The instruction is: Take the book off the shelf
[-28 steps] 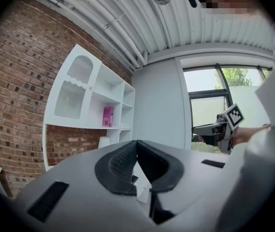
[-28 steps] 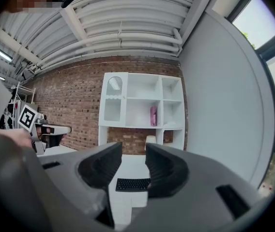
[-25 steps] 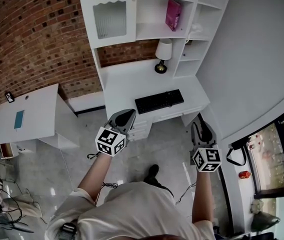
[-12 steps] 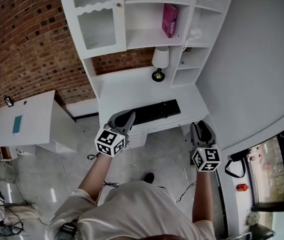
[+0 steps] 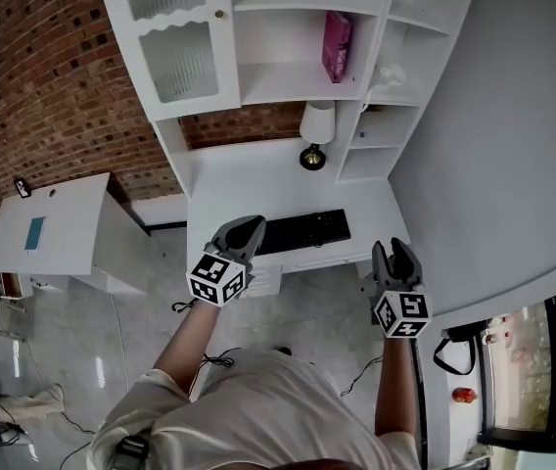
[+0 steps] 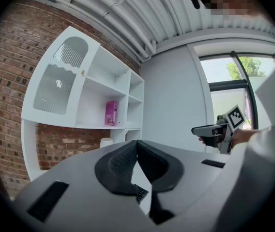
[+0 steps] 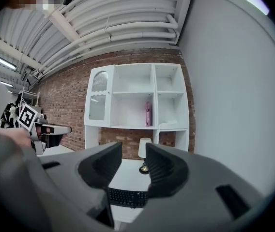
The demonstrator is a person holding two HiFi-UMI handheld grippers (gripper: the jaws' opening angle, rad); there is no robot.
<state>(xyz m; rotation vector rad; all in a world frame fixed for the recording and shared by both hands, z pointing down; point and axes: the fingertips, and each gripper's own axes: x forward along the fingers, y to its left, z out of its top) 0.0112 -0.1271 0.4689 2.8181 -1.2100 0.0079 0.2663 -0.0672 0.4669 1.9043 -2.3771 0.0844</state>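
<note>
A pink book (image 5: 337,45) stands upright on the middle shelf of the white shelf unit (image 5: 268,76) above the desk; it also shows as the pink book (image 6: 111,113) and the book (image 7: 148,113). My left gripper (image 5: 247,226) hovers over the desk's front edge, far below the book, its jaws closed together with nothing in them. My right gripper (image 5: 396,254) hangs near the desk's right corner, jaws apart and empty. Both are well short of the shelf.
A white desk (image 5: 258,179) carries a black keyboard (image 5: 302,231) and a small lamp (image 5: 315,130). A glass-fronted cabinet door (image 5: 175,57) is left of the book. A brick wall (image 5: 53,76) lies behind, a second white table (image 5: 48,228) at left, a grey wall (image 5: 493,116) at right.
The view has closed in on the desk and shelf: the shelf unit and book look larger and nearer. Both grippers keep their places in the view, jaws unchanged.
</note>
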